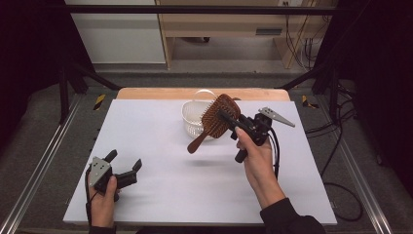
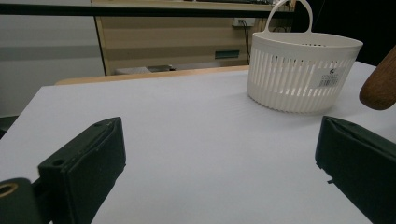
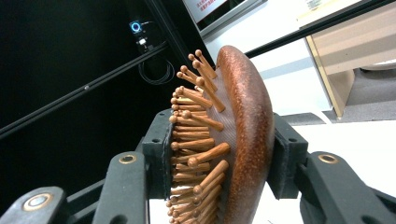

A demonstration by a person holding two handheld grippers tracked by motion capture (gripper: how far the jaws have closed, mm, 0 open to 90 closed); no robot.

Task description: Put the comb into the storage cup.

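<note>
A brown wooden hairbrush (image 1: 216, 118) with wooden pins hangs in the air over the white table, its handle slanting down to the left. My right gripper (image 1: 228, 118) is shut on the brush head; in the right gripper view the hairbrush (image 3: 238, 135) is clamped between the two black pads, pins toward the left one. Just behind the brush stands a white slatted basket (image 1: 193, 116) with a handle. My left gripper (image 1: 124, 162) rests low at the table's front left, jaws wide open and nothing between them. The left gripper view faces the basket (image 2: 301, 70), with the brush handle tip (image 2: 380, 81) at the right edge.
The white table top (image 1: 160, 146) spreads wide between the two hands. A wooden shelf unit (image 1: 224, 29) stands beyond the far edge. Black frame rails run along both sides, and cables (image 1: 336, 141) lie on the floor at the right.
</note>
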